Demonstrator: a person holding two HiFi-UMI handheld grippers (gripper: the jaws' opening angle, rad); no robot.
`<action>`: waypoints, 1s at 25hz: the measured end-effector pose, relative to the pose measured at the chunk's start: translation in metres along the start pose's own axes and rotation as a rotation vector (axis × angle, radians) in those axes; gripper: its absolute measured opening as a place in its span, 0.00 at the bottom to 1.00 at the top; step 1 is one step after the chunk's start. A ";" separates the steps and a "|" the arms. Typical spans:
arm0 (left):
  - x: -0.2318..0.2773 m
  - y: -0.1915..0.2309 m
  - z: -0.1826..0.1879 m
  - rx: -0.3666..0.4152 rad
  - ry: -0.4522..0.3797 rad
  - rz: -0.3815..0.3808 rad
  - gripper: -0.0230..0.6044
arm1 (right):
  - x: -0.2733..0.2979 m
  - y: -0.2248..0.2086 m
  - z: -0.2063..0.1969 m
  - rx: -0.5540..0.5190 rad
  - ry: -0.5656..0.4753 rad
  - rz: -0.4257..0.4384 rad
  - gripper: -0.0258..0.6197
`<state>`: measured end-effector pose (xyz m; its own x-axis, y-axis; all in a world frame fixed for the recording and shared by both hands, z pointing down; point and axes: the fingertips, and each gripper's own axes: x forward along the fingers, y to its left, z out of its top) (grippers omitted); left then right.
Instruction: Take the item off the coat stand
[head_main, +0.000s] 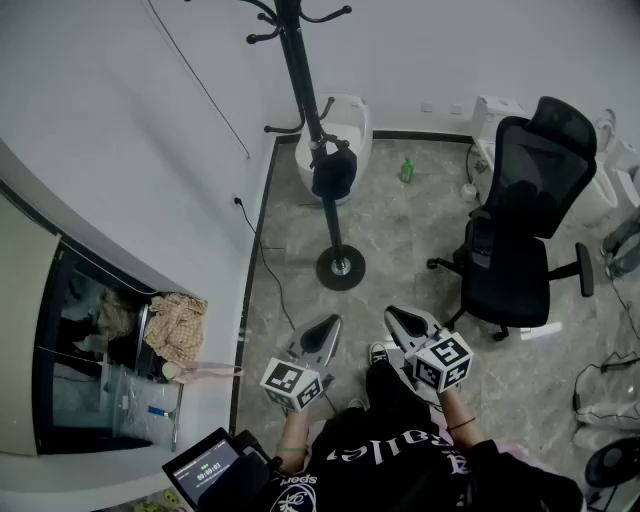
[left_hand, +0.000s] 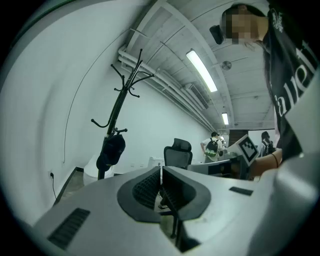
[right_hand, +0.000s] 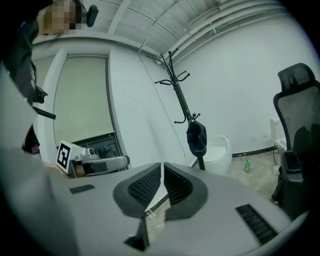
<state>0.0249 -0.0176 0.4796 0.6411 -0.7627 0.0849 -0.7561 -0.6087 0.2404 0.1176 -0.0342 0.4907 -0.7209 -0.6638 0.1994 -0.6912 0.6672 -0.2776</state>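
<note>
Cap (head_main: 333, 172): dark, soft, rounded; hangs low on the coat stand, far ahead of both tools.
Coat stand (head_main: 300, 70): slim black pole, curved hooks, round disc base.
Left tool (head_main: 328, 325): ribbed jaws together, empty.
Right tool (head_main: 397, 317): jaws together, empty.
Office chair (head_main: 525, 200): black mesh, right.

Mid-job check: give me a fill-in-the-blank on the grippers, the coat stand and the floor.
The left gripper and the right gripper both have their jaws ____.
The dark cap hangs on the coat stand; ____ gripper touches it.
The bottle on the floor is ____.
In the head view, the office chair stands ____ of the coat stand.
Missing: shut; neither; green; right.
</note>
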 end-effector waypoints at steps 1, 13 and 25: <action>0.010 0.007 0.005 0.004 -0.006 0.008 0.04 | 0.007 -0.009 0.006 -0.005 0.000 0.005 0.06; 0.125 0.076 0.043 0.027 -0.059 0.096 0.04 | 0.101 -0.114 0.069 -0.058 0.024 0.119 0.06; 0.154 0.113 0.037 -0.014 -0.039 0.181 0.04 | 0.159 -0.158 0.076 -0.081 0.062 0.161 0.06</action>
<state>0.0337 -0.2121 0.4840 0.4894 -0.8674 0.0905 -0.8563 -0.4582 0.2384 0.1155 -0.2708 0.4949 -0.8225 -0.5259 0.2165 -0.5667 0.7898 -0.2345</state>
